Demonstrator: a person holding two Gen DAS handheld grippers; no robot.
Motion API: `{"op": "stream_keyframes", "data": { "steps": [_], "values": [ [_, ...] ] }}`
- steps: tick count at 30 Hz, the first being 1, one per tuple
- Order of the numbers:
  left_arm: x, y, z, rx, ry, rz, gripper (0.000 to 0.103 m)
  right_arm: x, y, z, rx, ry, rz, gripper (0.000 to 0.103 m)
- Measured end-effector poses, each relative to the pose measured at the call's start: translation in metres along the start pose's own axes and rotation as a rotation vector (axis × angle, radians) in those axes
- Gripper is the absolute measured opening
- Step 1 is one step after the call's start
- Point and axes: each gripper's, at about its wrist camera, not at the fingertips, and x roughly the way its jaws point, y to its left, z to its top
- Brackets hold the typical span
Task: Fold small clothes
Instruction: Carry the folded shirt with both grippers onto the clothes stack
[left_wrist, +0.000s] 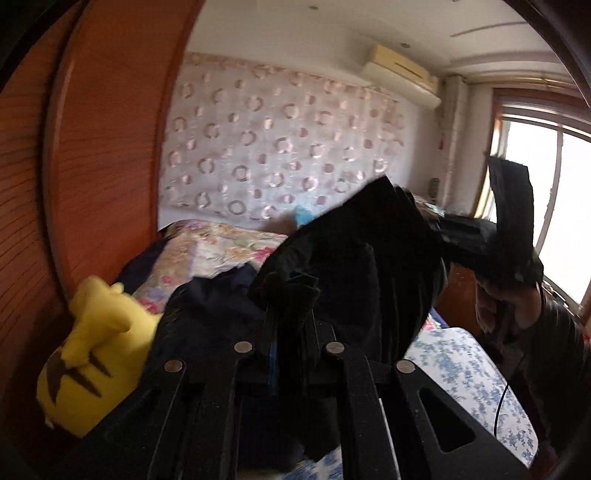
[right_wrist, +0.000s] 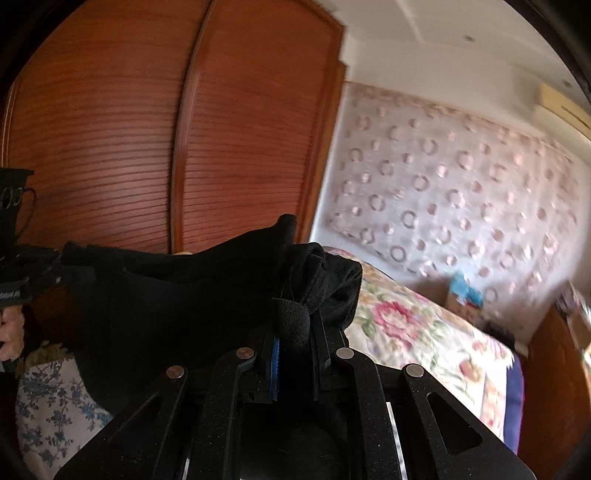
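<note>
Jaws of both grippers, left (left_wrist: 291, 295) and right (right_wrist: 295, 317), are clamping a black garment (left_wrist: 351, 251) above the bed (left_wrist: 461, 354); a shallow pinch risks it slipping.

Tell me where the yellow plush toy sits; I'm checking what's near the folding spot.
The yellow plush toy shows only in the left wrist view, low on the left, against the wooden wardrobe door beside the black garment.

both wrist cameras are looking along their fingers, close over a black garment (left_wrist: 343, 258), sharing the bed (right_wrist: 424, 332), circle-patterned curtain (left_wrist: 280, 140) and wooden wardrobe (right_wrist: 177, 129).
</note>
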Motion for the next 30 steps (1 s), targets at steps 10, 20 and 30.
{"op": "stream_keyframes", "data": {
  "steps": [10,20,30],
  "values": [
    [0.005,0.052,-0.044,-0.073,0.018,0.128,0.009,0.079,0.024,0.025,-0.170,0.050,0.086,0.012],
    [0.016,0.072,-0.062,-0.088,0.097,0.180,0.010,0.119,0.025,0.005,-0.129,0.073,0.059,0.051],
    [0.017,0.074,-0.072,-0.098,0.132,0.199,0.010,0.069,-0.026,-0.029,0.043,0.099,0.076,0.062]
  ]
}}
